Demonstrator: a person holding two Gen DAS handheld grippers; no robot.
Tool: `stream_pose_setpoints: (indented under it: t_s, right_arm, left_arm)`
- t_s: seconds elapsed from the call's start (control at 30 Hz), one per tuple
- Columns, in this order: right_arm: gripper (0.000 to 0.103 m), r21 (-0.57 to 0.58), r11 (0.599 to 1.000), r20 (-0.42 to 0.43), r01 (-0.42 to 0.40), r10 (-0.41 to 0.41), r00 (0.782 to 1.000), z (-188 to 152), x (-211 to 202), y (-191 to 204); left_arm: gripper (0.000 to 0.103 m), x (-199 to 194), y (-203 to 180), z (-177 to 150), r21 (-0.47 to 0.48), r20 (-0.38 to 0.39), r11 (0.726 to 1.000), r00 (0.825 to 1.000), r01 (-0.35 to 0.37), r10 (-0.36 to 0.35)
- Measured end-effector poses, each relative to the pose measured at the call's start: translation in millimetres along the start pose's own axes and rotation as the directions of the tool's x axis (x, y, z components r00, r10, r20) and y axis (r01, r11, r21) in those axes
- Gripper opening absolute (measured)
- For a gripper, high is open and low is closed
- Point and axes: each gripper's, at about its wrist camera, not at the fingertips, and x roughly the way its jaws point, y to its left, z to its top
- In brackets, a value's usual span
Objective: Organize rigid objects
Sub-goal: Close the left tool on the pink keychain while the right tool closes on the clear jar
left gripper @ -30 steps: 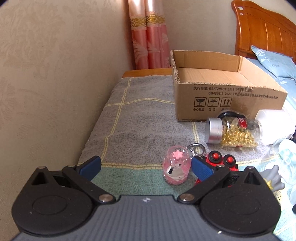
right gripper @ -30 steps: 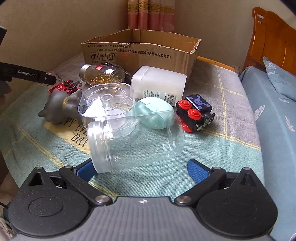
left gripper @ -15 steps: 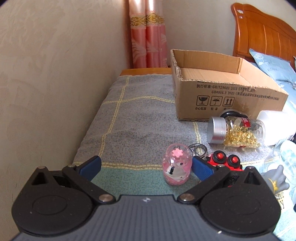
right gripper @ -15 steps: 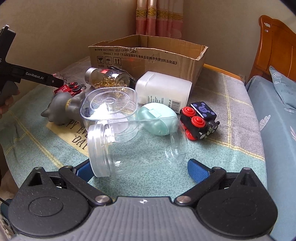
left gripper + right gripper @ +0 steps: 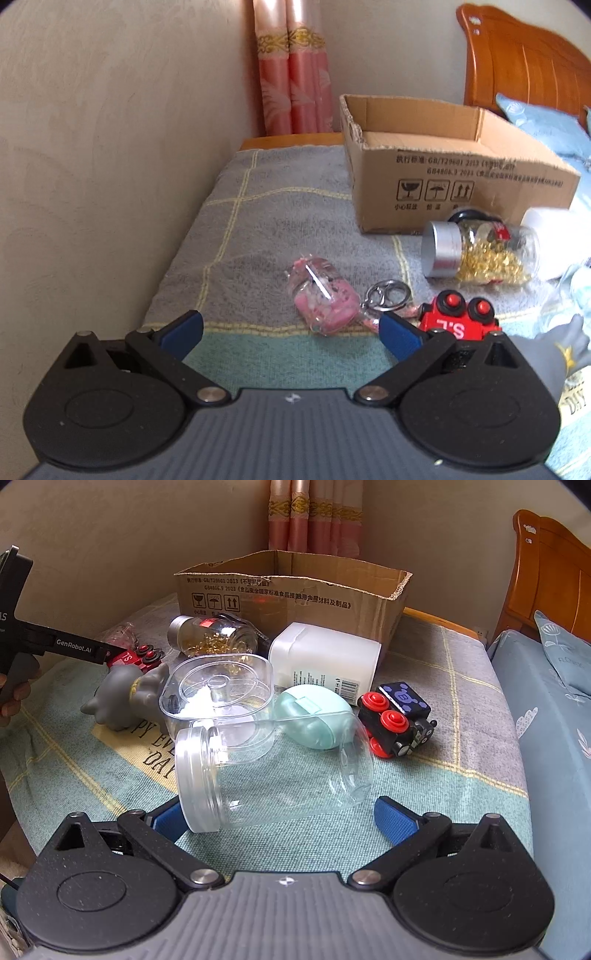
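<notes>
Ten loose items, roughly, lie on the checked cloth (image 5: 280, 221), none yet in the cardboard box (image 5: 461, 192), which stands open-topped at twelve o'clock of the pile.

Item: left gripper (image 5: 290, 328). Jaws wide and just beginning to close; no pad touches anything. The pink capsule keychain (image 5: 325, 299) lies tipped on its side at twelve o'clock of the jaws, its ring (image 5: 388, 293) trailing toward three o'clock.
Risk: the capsule looks smooth and rounded, so a pinch off its middle may squirt it out. The ring lies close to the red toy train (image 5: 458, 325); a lift may snag or drag that toy along. The right-hand pad sits near the train and may catch it instead.

Item: right gripper (image 5: 282, 818). Jaws wide, empty. The clear plastic jar (image 5: 273, 771) lies on its side between and just ahead of the pads, lid toward nine o'clock.
Risk: it may roll at first contact and nudge the mint oval case (image 5: 314, 716) or the black toy train (image 5: 395, 720) at two o'clock. Thin walls may flex and slip under pressure.

Item: jar of gold beads (image 5: 480, 254), on its side against the box front.
Risk: likely heavy; its lid may loosen if dropped.
</notes>
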Motion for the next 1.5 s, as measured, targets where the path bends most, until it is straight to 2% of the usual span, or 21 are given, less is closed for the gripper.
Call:
stream_pose_setpoints:
  t_s: [0.1, 0.17, 0.27, 0.4, 0.5, 0.57, 0.73, 0.77, 0.83, 0.93, 1.0, 1.07, 1.17, 1.23, 1.3, 1.37, 1.43, 1.5]
  right_arm:
    - [0.103, 0.0, 1.0, -0.003, -0.001, 0.001, 1.0, 0.0, 0.3, 0.0]
    - [0.103, 0.0, 1.0, -0.004, -0.001, 0.001, 1.0, 0.1, 0.5, -0.2]
    - [0.103, 0.003, 1.0, -0.004, 0.002, -0.002, 1.0, 0.2, 0.7, 0.0]
    - [0.103, 0.006, 1.0, -0.005, 0.006, -0.006, 1.0, 0.9, 0.8, 0.4]
    - [0.103, 0.011, 1.0, -0.005, 0.011, -0.011, 1.0, 0.6, 0.1, 1.1]
    - [0.103, 0.014, 1.0, -0.004, 0.015, -0.015, 1.0, 0.4, -0.2, 1.7]
    - [0.103, 0.012, 1.0, -0.004, 0.012, -0.012, 1.0, 0.5, -0.3, 1.8]
    - [0.103, 0.01, 1.0, -0.004, 0.011, -0.011, 1.0, 0.7, -0.2, 1.8]
    - [0.103, 0.009, 1.0, -0.004, 0.008, -0.008, 1.0, 1.0, -0.4, 1.3]
    - [0.103, 0.01, 1.0, -0.001, 0.009, -0.009, 1.0, 0.0, -1.1, 1.6]
    - [0.103, 0.01, 1.0, 0.002, 0.009, -0.009, 1.0, -0.8, -1.4, 1.8]
    - [0.103, 0.008, 1.0, 0.003, 0.007, -0.007, 1.0, -1.5, -2.0, 1.8]
    - [0.103, 0.005, 1.0, 0.005, 0.003, -0.003, 1.0, -2.3, -2.8, 1.3]
    - [0.103, 0.002, 1.0, 0.007, 0.0, 0.0, 1.0, -2.9, -3.3, 0.8]
    - [0.103, -0.002, 1.0, 0.008, -0.003, 0.003, 1.0, -3.5, -3.7, 0.6]
    - [0.103, -0.005, 1.0, 0.005, -0.006, 0.006, 1.0, -3.4, -4.1, 0.1]
    - [0.103, -0.007, 1.0, 0.0, -0.007, 0.007, 1.0, -3.2, -4.4, -0.3]
    - [0.103, -0.01, 1.0, -0.001, -0.012, 0.012, 1.0, -3.3, -4.5, -0.4]
  left_arm:
    - [0.097, -4.4, 4.3, 3.9, 0.029, 0.037, 0.999, 0.999, 0.022, -0.023]
    - [0.097, -7.8, 9.5, 8.9, 0.012, 0.065, 0.999, 0.997, 0.043, -0.044]
    - [0.097, -4.6, 14.9, 23.2, -0.028, 0.1, 0.993, 0.989, 0.111, -0.108]
    - [0.097, 18.6, 13.3, 41.8, -0.053, 0.047, 0.975, 0.975, 0.218, -0.215]
    - [0.096, 35.1, 9.3, 47.9, -0.05, -0.011, 0.956, 0.957, 0.29, -0.291]
    - [0.097, 37.6, 10.0, 47.7, -0.063, -0.036, 0.937, 0.938, 0.343, -0.346]
    - [0.096, 15.4, 13.1, 33.4, -0.086, -0.062, 0.898, 0.897, 0.432, -0.438]
    - [0.096, 11.0, 11.5, 30.4, -0.077, -0.065, 0.898, 0.897, 0.433, -0.437]
    - [0.094, 0.6, 11.2, 27.1, -0.043, -0.052, 0.911, 0.91, 0.41, -0.412]
    - [0.087, -16.0, 6.3, 25.4, 0.074, -0.016, 0.954, 0.957, 0.291, -0.291]
    - [0.087, -26.1, -0.1, 23.4, 0.176, 0.01, 0.962, 0.977, 0.208, -0.213]
    - [0.087, -29.8, -2.8, 20.2, 0.244, 0.002, 0.95, 0.98, 0.194, -0.201]
    - [0.085, -25.9, -2.5, 11.8, 0.281, -0.035, 0.933, 0.974, 0.223, -0.222]
    - [0.076, -16.2, -1.4, 8.5, 0.292, -0.056, 0.928, 0.973, 0.23, -0.224]
    - [0.064, -1.4, 1.6, 6.2, 0.285, -0.088, 0.929, 0.972, 0.235, -0.219]
    - [0.064, 8.4, 9.5, 6.8, 0.244, -0.086, 0.932, 0.963, 0.269, -0.256]
    - [0.064, 16.7, 14.6, 9.5, 0.196, -0.09, 0.941, 0.961, 0.275, -0.262]
    - [0.064, 19.6, 13.7, 9.6, 0.213, -0.076, 0.937, 0.961, 0.278, -0.268]
